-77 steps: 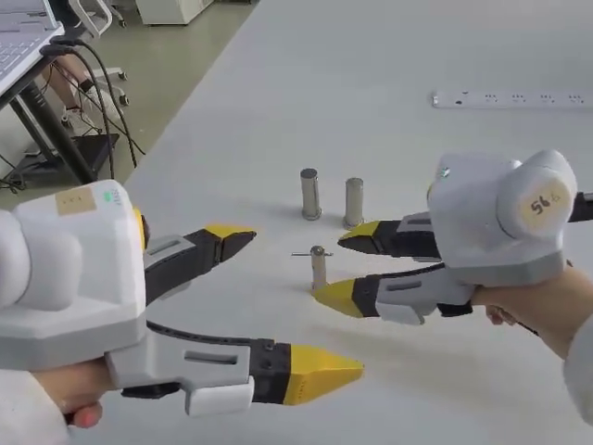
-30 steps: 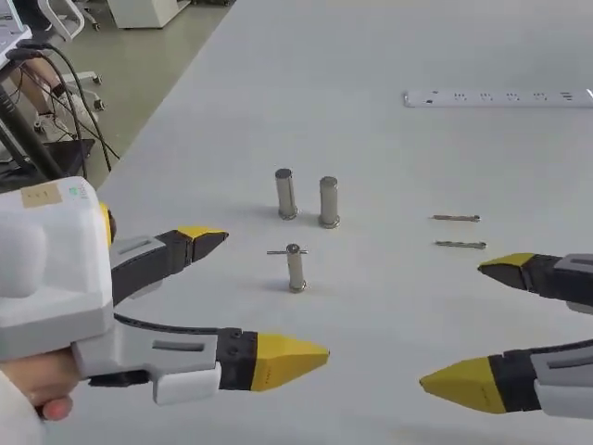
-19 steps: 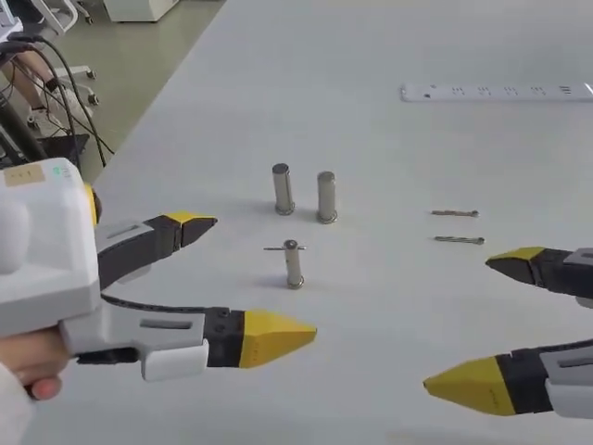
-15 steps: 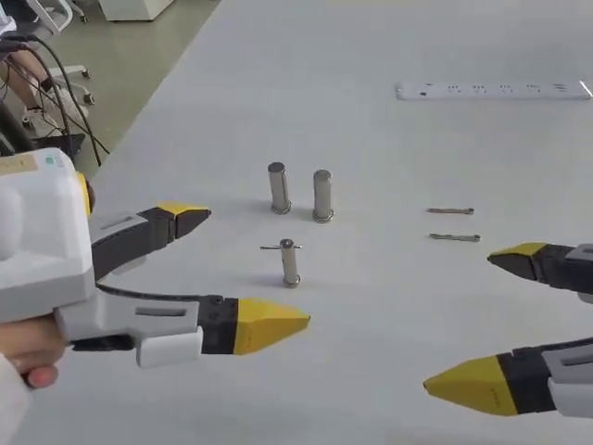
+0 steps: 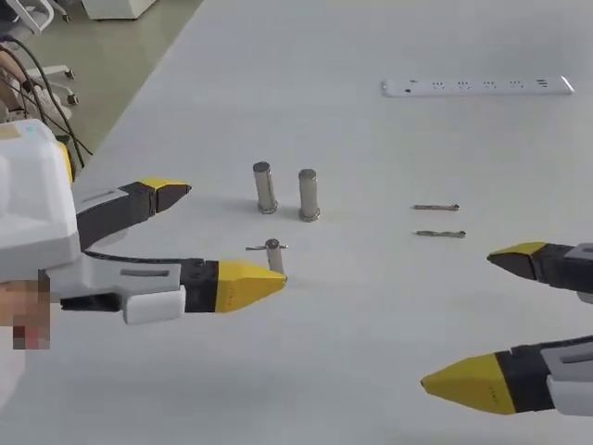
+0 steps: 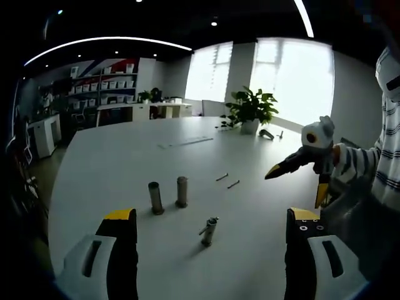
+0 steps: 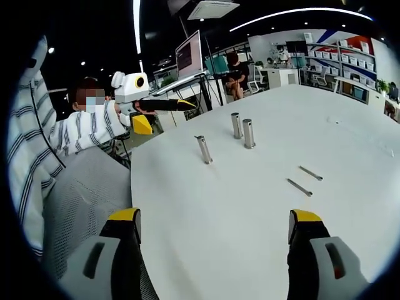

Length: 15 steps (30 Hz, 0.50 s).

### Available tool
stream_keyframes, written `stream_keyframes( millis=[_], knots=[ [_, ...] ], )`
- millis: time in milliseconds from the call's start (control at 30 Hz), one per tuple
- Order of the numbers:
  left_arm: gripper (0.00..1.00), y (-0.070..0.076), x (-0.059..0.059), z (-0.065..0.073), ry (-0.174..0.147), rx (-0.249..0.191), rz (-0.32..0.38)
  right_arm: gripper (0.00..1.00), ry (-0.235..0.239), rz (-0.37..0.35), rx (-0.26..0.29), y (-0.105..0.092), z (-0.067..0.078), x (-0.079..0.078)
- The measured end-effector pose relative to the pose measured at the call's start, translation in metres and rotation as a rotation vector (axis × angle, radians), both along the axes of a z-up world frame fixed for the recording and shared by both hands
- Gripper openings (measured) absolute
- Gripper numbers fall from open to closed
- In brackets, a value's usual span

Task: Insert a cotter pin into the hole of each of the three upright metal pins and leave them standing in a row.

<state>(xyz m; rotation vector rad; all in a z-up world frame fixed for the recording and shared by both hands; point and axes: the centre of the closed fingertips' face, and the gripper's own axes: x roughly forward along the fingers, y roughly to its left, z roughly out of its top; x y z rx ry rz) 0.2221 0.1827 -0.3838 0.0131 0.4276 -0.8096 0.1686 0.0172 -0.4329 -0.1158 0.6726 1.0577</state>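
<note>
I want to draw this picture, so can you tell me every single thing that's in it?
Table: one, white, under everything.
Plain metal pins: two, silver, standing side by side mid-table.
Metal pin with a cotter pin through it: one, silver, standing alone in front of those two.
Loose cotter pins: two, silver, lying flat to the right of the pins.
Power strip: one, white, far side of the table.
Potted plant: one, green, beyond the table by the window.
Left tool: one, black with yellow tips, open, at the left.
Right tool: one, black with yellow tips, open, at the right.
</note>
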Motion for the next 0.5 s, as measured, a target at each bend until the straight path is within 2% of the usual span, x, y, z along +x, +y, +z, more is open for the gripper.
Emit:
stream_keyframes(
  millis=[267,333,500],
  knots=[
    [0.96,0.006,0.022,0.004,-0.018,0.037,-0.018,0.96,0.018,-0.013,-0.013,-0.005,-0.008,-0.002],
    [0.95,0.006,0.028,0.006,-0.017,0.03,-0.018,0.96,0.019,-0.019,-0.016,-0.006,-0.009,-0.002],
    [0.92,0.002,0.041,0.013,-0.037,0.025,-0.028,0.95,0.009,-0.017,-0.026,-0.007,-0.009,-0.002]
  ],
)
